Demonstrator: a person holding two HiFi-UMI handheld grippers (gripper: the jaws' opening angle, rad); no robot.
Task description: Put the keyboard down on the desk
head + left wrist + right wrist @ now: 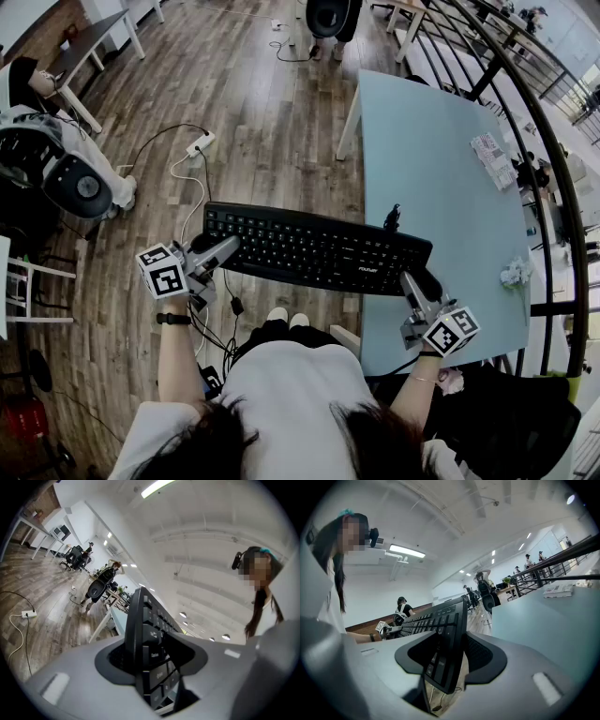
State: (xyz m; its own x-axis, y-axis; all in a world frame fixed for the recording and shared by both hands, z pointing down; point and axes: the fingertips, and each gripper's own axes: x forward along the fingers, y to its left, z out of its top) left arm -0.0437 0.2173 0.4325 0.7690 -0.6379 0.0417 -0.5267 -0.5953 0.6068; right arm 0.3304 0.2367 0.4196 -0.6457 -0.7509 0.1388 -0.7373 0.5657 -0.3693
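A long black keyboard [314, 247] hangs in the air in front of me, level, with its right end over the near left corner of the pale blue desk [441, 178]. My left gripper [214, 251] is shut on the keyboard's left end [143, 639], whose keys run between the jaws. At the right end [445, 644] my right gripper [412, 284] is shut on it as well. Most of the keyboard's length lies over the wooden floor, left of the desk.
On the desk lie a printed white packet [493, 159] at the far right and a small crumpled white thing [515, 273] near its right edge. A black railing [525, 103] runs behind the desk. A power strip [200, 143] and cables lie on the floor; an office chair [66, 178] stands left.
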